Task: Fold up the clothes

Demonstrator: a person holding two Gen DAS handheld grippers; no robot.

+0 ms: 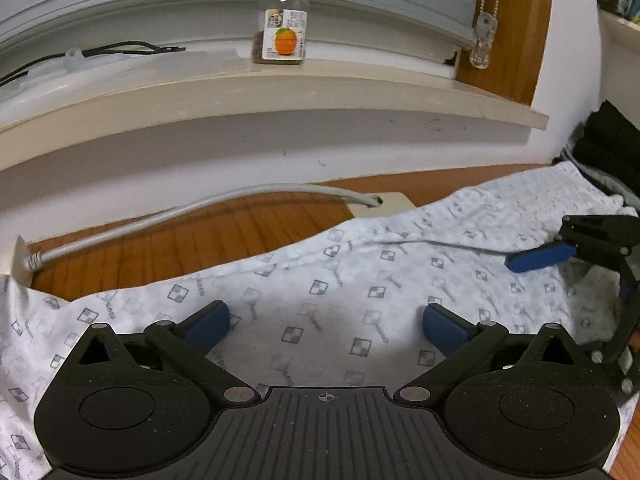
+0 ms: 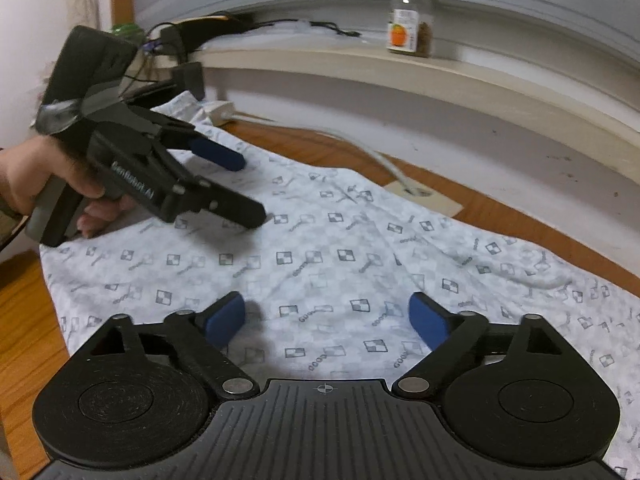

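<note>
On the wooden table [image 2: 24, 320] the white printed garment [image 2: 320, 264] lies spread flat, both left gripper [image 1: 326, 322] and right gripper [image 2: 326, 316] released above it, folding apparently barely begun.

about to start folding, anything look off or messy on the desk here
The patterned cloth lies rumpled, its far edge draped over the desk's cable port, where the grey cable enters. Both grippers, left and right, are open and hold nothing.
</note>
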